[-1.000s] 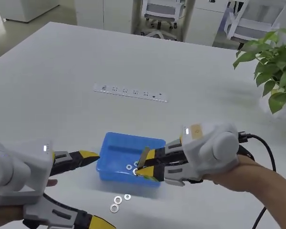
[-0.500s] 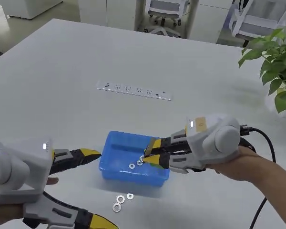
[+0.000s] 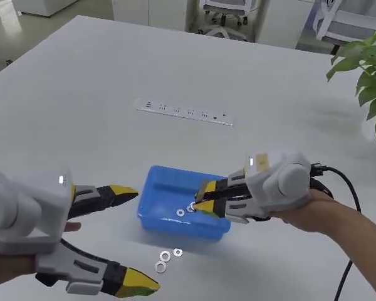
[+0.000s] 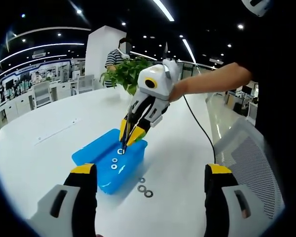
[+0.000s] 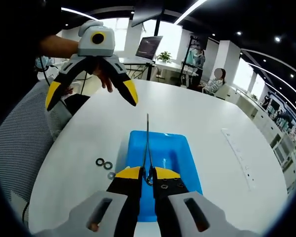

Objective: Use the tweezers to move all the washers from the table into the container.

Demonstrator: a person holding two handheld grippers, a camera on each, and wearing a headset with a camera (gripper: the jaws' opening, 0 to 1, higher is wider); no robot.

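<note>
A blue container [image 3: 166, 188] sits on the white table, and inside it lie a few small washers [image 3: 180, 213]. My right gripper [image 3: 203, 199] is shut on the thin tweezers [image 5: 147, 140], whose tips reach down into the container beside a washer [image 4: 121, 151]; I cannot tell whether they pinch it. Three more washers [image 3: 165, 256] lie on the table just in front of the container, and the same ones [image 5: 104, 164] appear to its left in the right gripper view. My left gripper [image 3: 133, 239] stands open to the left of the container with nothing between its jaws.
A white power strip [image 3: 183, 113] lies flat further back on the table [image 3: 81, 94]. A potted plant [image 3: 370, 69] stands at the far right edge. Office chairs stand beyond the far edge. A black cable [image 3: 341, 182] trails from the right gripper.
The head camera has shifted. The right gripper and tweezers have drawn slightly back and right over the container. The left gripper has stayed open and about in place.
</note>
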